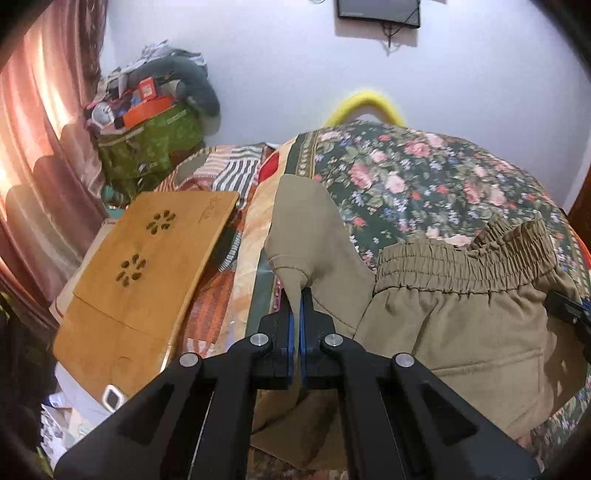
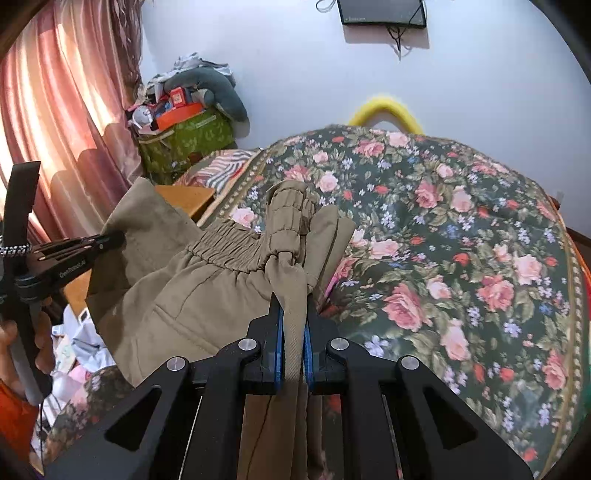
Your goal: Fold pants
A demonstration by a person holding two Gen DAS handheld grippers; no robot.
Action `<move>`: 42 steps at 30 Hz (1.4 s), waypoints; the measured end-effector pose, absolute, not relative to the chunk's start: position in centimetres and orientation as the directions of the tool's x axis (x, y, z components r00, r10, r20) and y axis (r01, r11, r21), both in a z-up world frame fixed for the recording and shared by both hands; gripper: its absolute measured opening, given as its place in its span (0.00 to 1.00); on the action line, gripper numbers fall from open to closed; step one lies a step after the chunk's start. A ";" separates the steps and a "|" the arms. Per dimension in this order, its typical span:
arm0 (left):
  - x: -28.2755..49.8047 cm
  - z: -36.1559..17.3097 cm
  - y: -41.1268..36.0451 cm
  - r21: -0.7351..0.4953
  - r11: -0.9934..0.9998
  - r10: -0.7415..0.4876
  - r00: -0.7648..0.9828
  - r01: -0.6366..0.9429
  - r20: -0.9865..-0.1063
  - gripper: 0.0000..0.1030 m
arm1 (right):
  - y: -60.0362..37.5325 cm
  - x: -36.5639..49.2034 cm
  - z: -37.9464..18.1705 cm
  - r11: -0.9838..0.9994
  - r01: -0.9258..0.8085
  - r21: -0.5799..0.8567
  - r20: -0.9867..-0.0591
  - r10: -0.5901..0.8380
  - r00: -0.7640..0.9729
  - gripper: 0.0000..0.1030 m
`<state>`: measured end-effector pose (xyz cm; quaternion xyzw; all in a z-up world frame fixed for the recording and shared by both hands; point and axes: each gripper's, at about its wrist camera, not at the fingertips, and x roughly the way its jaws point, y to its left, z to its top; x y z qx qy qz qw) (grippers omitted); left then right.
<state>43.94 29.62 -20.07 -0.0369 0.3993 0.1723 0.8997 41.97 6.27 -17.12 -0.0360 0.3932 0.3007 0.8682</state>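
Bed in floral cover, khaki pants on it

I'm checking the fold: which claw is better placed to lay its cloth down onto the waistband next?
Probably the right claw: shut on the pants with its pinch right at the waistband. The left claw grips cloth off to the waistband's side.

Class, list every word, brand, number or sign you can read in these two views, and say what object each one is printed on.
"GenRobot.AI": white lettering on the arm of the left claw, seen from the right wrist view; small, so the reading is not certain.
Wall screen: a small mark at its lower left edge, too small to read.
Red box on the clutter pile: has printing, too blurred to read.
Pants, bedspread, wooden board: no text.
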 end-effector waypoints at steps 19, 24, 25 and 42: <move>44.8 -28.8 33.7 0.020 0.913 0.220 0.452 -0.407 -0.865 0.23 | 4.9 42.3 -20.8 0.819 -0.542 0.191 -0.787 0.457 0.414 0.27; 41.9 -26.1 32.5 0.027 0.927 0.221 0.486 -0.374 -0.846 0.34 | 3.0 40.4 -18.8 0.824 -0.529 0.202 -0.768 0.468 0.436 0.34; 41.1 -25.0 31.9 0.029 0.931 0.222 0.501 -0.364 -0.836 0.35 | 2.6 39.9 -18.1 0.823 -0.527 0.212 -0.757 0.479 0.444 0.34; 23.2 -4.2 19.8 0.006 0.984 0.154 0.829 -0.179 -0.538 0.35 | -2.9 24.4 -1.6 0.759 -0.630 0.165 -0.453 0.626 0.635 0.34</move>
